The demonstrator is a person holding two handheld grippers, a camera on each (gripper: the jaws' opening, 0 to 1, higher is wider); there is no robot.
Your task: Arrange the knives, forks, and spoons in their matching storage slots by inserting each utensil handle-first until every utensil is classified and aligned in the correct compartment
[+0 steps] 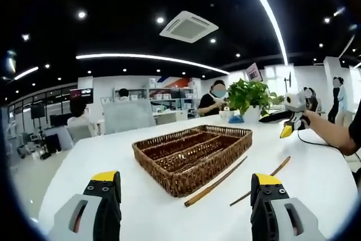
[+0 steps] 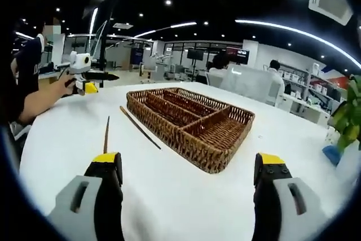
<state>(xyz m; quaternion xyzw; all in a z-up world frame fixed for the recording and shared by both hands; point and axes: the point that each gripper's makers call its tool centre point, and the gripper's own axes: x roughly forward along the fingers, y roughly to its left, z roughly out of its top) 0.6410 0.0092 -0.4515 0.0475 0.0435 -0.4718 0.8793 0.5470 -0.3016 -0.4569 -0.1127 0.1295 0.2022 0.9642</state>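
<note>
Left hand-held gripper: jaws spread wide, holding nothing, poised above the surface.
Right hand-held gripper: jaws spread, empty, facing the tray's near corner.
Wicker tray: on the surface, compartments look bare; no knife, fork or spoon identifiable.
Thin sticks: two, one just beside the tray, the other further out.
Other person's gripper: held at the far edge.
Risk: sticks lie flat and slim; a pinch may skid off and roll them.
Risk: a jaw clipping the light tray could shove it askew.
</note>
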